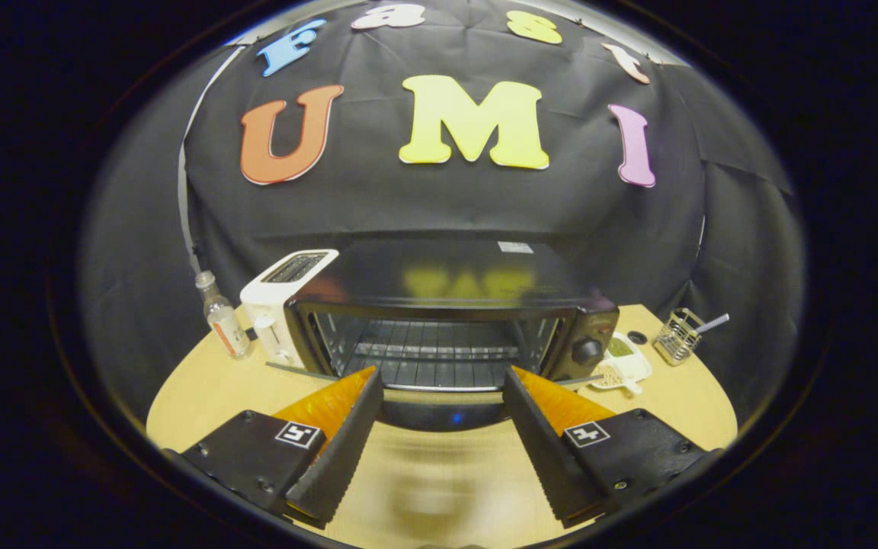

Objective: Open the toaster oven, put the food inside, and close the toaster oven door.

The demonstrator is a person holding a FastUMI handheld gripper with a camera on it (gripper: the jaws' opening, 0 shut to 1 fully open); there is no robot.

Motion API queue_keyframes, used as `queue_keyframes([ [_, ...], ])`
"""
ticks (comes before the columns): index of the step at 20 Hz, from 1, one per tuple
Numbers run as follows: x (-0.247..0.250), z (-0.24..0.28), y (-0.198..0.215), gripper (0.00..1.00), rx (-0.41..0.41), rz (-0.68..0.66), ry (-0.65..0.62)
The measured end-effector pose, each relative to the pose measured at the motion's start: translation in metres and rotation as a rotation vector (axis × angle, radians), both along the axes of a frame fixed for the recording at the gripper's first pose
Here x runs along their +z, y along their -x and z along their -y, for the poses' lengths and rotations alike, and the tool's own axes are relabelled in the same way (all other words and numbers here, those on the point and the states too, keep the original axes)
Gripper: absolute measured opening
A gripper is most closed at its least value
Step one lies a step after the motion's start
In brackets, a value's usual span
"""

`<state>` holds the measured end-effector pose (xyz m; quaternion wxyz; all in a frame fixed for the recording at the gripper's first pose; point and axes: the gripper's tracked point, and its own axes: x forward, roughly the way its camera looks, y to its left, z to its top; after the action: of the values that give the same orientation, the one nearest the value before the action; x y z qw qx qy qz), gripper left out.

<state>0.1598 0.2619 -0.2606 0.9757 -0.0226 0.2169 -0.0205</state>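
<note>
Black toaster oven (447,305) stands at table centre, door (439,408) swung down and lying open toward the near side. Cavity exposed; wire rack (427,358) sits level inside, nothing on it. Round control knob (586,351) on its right front panel.

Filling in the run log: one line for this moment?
black toaster oven: door down, wire rack bare | gripper: jaws open, nothing held, facing oven mouth
</note>
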Motion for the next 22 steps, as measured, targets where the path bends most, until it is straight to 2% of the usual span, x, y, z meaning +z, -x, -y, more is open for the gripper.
queue_keyframes([
  [8, -0.051, 0.003, 0.051, 1.00, 0.022, -0.108, 0.000],
  [14, -0.077, 0.005, 0.066, 1.00, 0.042, -0.152, 0.045],
  [22, -0.125, 0.008, 0.079, 1.00, 0.015, -0.301, -0.054],
])
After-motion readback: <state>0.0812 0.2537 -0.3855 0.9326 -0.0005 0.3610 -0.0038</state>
